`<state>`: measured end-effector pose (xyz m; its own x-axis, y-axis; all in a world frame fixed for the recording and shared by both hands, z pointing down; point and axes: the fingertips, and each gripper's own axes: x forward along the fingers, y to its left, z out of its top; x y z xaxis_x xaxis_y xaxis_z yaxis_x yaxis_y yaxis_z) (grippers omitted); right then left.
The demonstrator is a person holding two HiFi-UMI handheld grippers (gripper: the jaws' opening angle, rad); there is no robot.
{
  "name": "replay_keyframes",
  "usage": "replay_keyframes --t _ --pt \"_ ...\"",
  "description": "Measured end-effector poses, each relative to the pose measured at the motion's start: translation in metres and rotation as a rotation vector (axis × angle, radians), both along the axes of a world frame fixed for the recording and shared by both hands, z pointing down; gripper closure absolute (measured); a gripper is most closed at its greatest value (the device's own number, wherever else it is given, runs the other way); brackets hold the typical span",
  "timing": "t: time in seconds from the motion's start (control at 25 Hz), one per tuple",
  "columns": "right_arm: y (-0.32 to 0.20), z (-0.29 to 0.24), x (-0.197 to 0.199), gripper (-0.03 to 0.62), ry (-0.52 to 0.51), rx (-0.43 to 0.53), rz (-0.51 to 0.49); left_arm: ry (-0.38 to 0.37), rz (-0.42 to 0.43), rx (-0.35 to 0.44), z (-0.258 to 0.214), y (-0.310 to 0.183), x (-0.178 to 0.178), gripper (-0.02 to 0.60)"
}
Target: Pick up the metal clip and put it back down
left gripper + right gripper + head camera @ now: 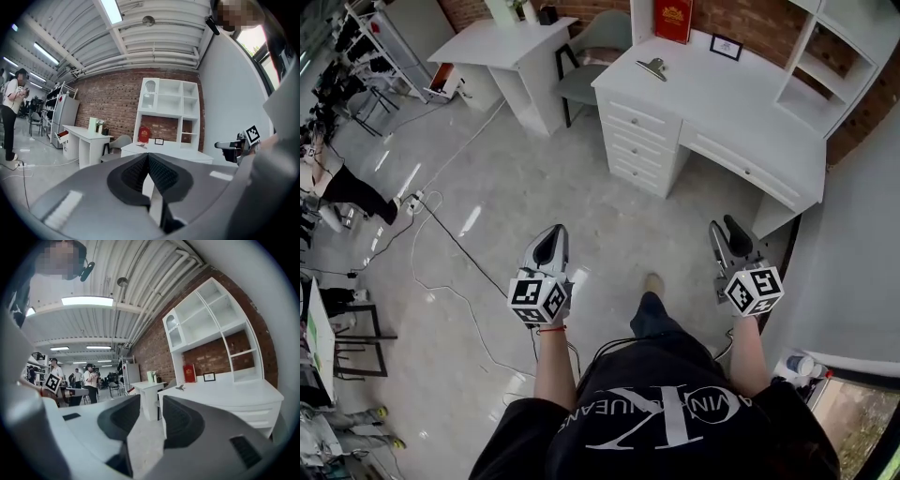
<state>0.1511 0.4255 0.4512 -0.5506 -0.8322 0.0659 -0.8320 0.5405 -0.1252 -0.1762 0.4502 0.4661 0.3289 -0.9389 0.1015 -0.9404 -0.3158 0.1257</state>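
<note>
On the white desk (722, 103) lies a small silvery metal clip (652, 68).

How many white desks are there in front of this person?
2. One desk, with drawers, stands straight ahead against the brick wall; the other desk stands to its left, past a grey chair. More may be out of view.

My head camera looks steeply down from above. It shows the floor (534, 178) below, the left gripper (551, 234) and right gripper (727, 230) low in frame, and the desk (741, 103) far off by the top edge. Each gripper camera rides just behind my jaws and faces level toward that desk, well ahead. All three views share the desk, and each gripper view catches the other gripper near its side edge.
</note>
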Motion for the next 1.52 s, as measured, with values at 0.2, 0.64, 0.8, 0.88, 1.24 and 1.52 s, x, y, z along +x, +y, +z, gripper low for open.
replay_keyframes --t 0.2,0.64,0.8,0.88,1.24,1.52 --pt "-0.062 0.002 -0.001 0.477 0.002 -0.016 -0.006 -0.027 -0.014 0.007 -0.008 -0.06 -0.001 0.574" --pt "-0.167 -0.002 0.003 0.477 0.062 -0.02 -0.045 -0.01 -0.046 0.0 -0.017 -0.166 0.01 0.574" --pt "-0.197 0.001 0.01 0.477 0.051 -0.03 -0.052 0.009 -0.043 0.006 -0.022 -0.194 0.018 0.574" --pt "-0.213 0.0 0.015 0.477 0.036 -0.028 -0.052 0.004 -0.042 0.011 -0.023 -0.208 0.022 0.574" --pt "-0.258 0.0 0.021 0.477 -0.003 -0.021 -0.065 -0.002 -0.059 0.004 -0.018 -0.245 0.028 0.574" --pt "-0.281 0.0 0.025 0.477 -0.02 -0.032 -0.056 -0.006 -0.048 -0.005 -0.019 -0.265 0.032 0.574"
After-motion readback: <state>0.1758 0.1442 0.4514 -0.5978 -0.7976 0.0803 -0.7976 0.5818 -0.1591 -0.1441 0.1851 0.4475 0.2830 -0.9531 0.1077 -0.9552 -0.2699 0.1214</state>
